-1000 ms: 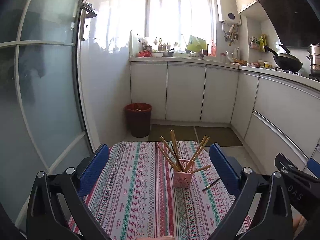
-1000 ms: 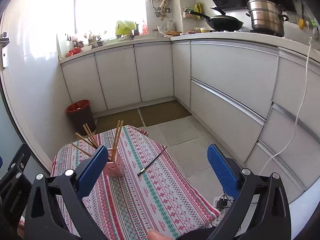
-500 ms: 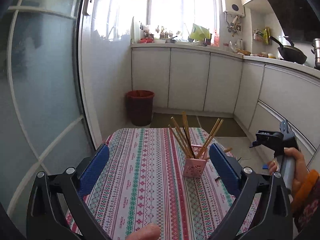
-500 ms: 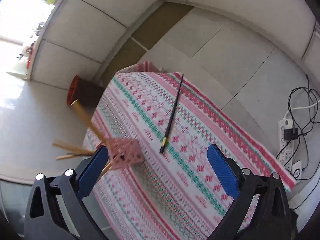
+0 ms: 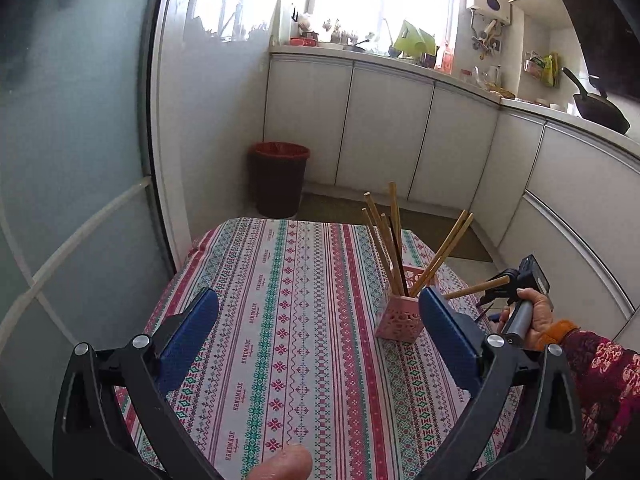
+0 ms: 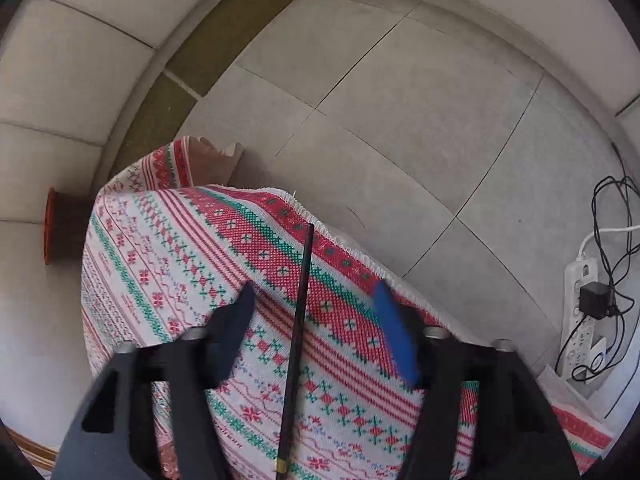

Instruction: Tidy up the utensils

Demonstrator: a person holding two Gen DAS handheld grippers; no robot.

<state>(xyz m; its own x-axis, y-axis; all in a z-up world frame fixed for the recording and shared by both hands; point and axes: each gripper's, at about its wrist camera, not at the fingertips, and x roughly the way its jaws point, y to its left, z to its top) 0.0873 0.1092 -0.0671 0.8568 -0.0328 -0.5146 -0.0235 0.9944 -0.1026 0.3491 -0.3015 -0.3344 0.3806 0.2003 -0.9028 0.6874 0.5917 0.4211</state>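
The right gripper [image 6: 314, 304], jaws just narrowed, is held over a black chopstick [image 6: 297, 332] lying between them on the tablecloth [image 6: 192, 264], seemingly untouched. The left gripper [image 5: 318, 316] is spread wide, empty, left of the pink holder [image 5: 402, 316].

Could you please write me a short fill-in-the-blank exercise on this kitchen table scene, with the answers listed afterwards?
1. The wooden chopsticks stand in a ___ holder.
2. The single black chopstick lies flat on the patterned ___.
3. The black chopstick lies between the fingers of the ___ gripper, whose jaws have just been closing.
4. A dark bin with a ___ rim stands on the floor by the cabinets.

Answers: pink; tablecloth; right; red
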